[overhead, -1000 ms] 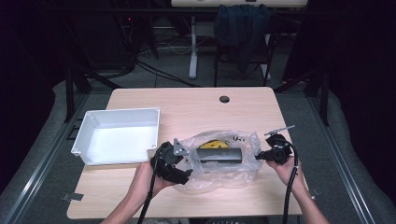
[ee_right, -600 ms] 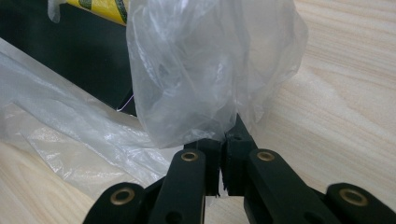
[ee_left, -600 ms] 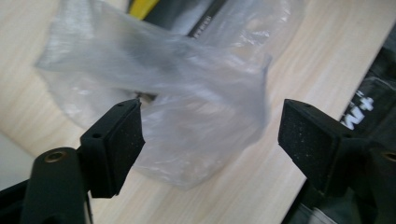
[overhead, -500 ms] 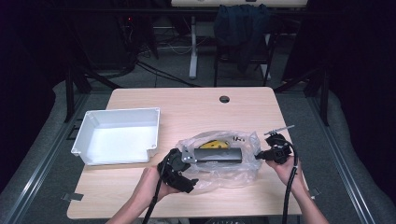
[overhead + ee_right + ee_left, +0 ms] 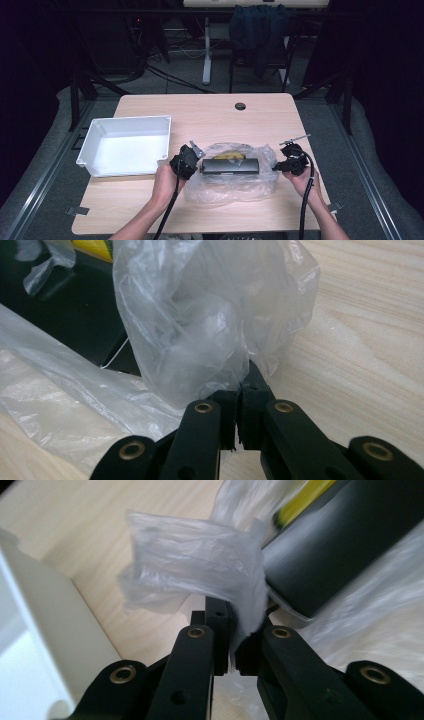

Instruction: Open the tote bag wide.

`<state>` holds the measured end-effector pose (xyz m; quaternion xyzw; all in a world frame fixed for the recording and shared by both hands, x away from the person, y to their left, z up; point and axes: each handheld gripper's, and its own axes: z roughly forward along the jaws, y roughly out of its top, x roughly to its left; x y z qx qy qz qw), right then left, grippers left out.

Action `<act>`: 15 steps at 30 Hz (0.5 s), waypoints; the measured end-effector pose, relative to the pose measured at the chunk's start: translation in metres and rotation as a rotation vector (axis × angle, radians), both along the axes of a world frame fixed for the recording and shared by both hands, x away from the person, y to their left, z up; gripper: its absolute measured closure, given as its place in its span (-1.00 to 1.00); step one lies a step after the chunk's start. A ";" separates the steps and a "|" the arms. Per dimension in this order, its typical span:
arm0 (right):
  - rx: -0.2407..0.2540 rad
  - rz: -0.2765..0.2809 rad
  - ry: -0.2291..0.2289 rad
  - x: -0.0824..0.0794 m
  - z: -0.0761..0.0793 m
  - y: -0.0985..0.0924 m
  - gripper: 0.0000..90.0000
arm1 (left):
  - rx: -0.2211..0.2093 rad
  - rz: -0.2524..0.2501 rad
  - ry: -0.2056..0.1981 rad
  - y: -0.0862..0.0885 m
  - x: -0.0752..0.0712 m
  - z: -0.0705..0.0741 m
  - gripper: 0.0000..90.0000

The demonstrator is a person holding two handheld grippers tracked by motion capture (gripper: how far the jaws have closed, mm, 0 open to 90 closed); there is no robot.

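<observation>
Wooden counter [image 5: 210, 115] carries a white tray [image 5: 125, 145] at left, standing apart from the clear plastic bag [image 5: 235, 175] at centre front. Inside the bag lies a long black box [image 5: 230, 166] with something yellow, possibly packaging, behind it. Left tongs [image 5: 231, 640] have just been closing and pinch the bag's left edge. Right tongs [image 5: 241, 405] are pressed together on its right edge.
</observation>
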<state>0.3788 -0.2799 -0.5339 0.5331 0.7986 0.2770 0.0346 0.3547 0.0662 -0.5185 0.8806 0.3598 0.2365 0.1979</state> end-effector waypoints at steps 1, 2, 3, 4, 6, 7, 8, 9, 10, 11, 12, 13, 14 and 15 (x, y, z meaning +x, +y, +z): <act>-0.003 0.012 0.011 0.001 0.000 0.000 0.96 | 0.005 0.003 0.022 0.000 0.002 -0.005 0.96; -0.019 0.004 0.007 0.001 -0.001 0.001 0.96 | 0.009 0.003 0.038 0.000 0.004 -0.009 0.96; -0.034 0.011 0.010 0.001 -0.002 0.001 0.96 | 0.015 0.003 0.049 0.000 0.005 -0.012 0.96; -0.046 0.006 0.009 0.001 -0.002 0.002 0.96 | 0.028 0.006 0.058 0.000 0.006 -0.016 0.96; -0.095 0.004 0.008 0.001 -0.002 0.003 0.96 | 0.041 0.000 0.079 -0.001 0.007 -0.021 0.96; -0.082 -0.002 0.014 0.001 -0.003 0.003 0.96 | 0.043 -0.002 0.086 -0.001 0.007 -0.023 0.96; -0.109 -0.003 0.019 0.001 -0.003 0.002 0.96 | 0.051 -0.002 0.089 -0.001 0.007 -0.024 0.96; -0.135 -0.006 0.018 0.001 -0.003 0.002 0.96 | 0.061 -0.006 0.099 -0.002 0.007 -0.026 0.96; -0.150 -0.008 0.024 0.001 -0.003 0.000 0.96 | 0.068 -0.014 0.109 -0.001 0.008 -0.027 0.96; -0.143 -0.007 0.031 0.001 -0.003 -0.002 0.96 | 0.078 -0.016 0.116 -0.002 0.008 -0.029 0.97; -0.146 -0.019 0.036 0.000 -0.003 -0.002 0.96 | 0.086 -0.022 0.114 -0.002 0.008 -0.032 0.96; -0.154 -0.011 0.047 0.000 -0.002 -0.003 0.96 | 0.107 -0.028 0.115 -0.003 0.008 -0.033 0.96; -0.152 -0.006 0.050 0.000 -0.002 -0.004 0.96 | 0.108 -0.027 0.114 -0.003 0.008 -0.034 0.96; -0.155 0.002 0.055 0.000 -0.003 -0.004 0.94 | 0.105 -0.030 0.120 -0.003 0.008 -0.034 0.95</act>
